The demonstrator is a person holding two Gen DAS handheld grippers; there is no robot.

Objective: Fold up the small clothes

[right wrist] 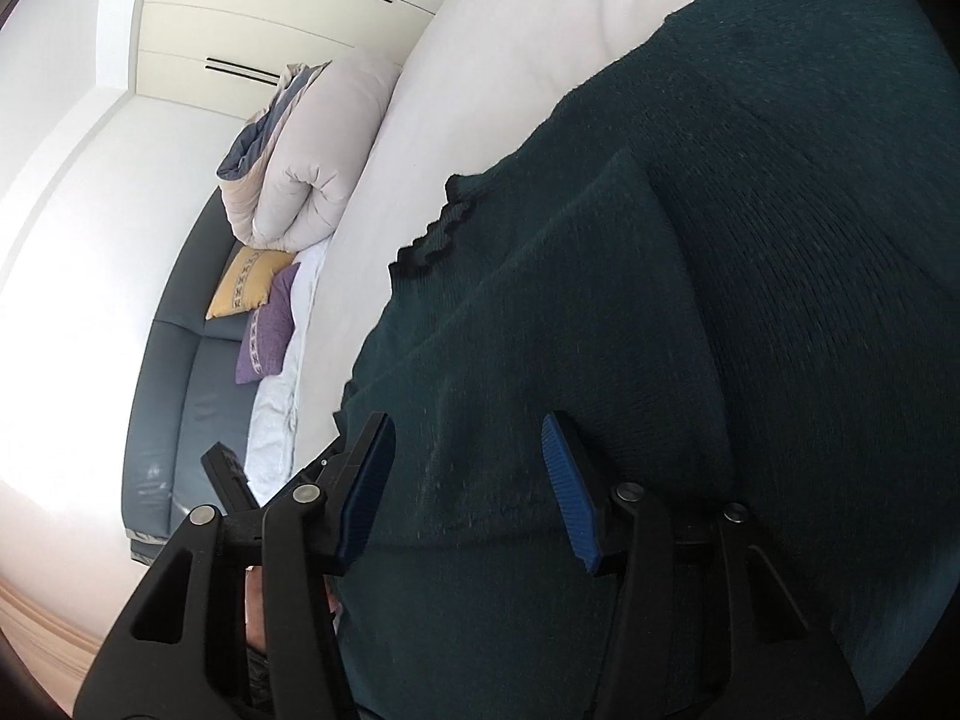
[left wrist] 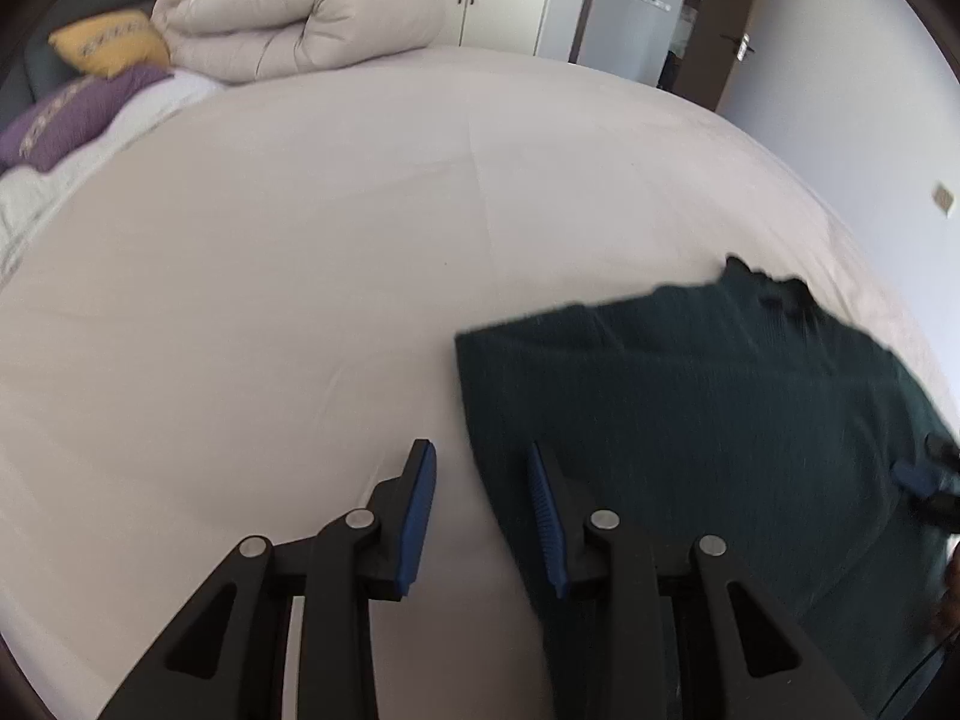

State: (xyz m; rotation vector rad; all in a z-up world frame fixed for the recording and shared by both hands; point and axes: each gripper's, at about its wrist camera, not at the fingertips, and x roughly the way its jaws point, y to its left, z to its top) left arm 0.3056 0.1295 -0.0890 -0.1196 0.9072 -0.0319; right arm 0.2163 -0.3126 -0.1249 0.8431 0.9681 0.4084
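Both jaws released: left hand-held gripper (left wrist: pixel 483 510) at sweater (left wrist: pixel 690 420) edge on bed (left wrist: pixel 300 270); right hand-held gripper (right wrist: pixel 468 480) above it; soft, limp knit, best pinched at hem.

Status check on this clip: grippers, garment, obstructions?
Left gripper open, empty, at sweater's left edge. Right gripper open above the knit. Sweater lies on the bed sheet. Nothing in the way.

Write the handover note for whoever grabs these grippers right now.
Left gripper: open, empty, over the sweater's left edge.
Right gripper: open, empty, over the sweater.
Dark green sweater lies on the white bed sheet, one sleeve folded across the body, ruffled cuff showing.
Done: that first fold, it seems.
Left: remaining folds, probably the other side and then the body.
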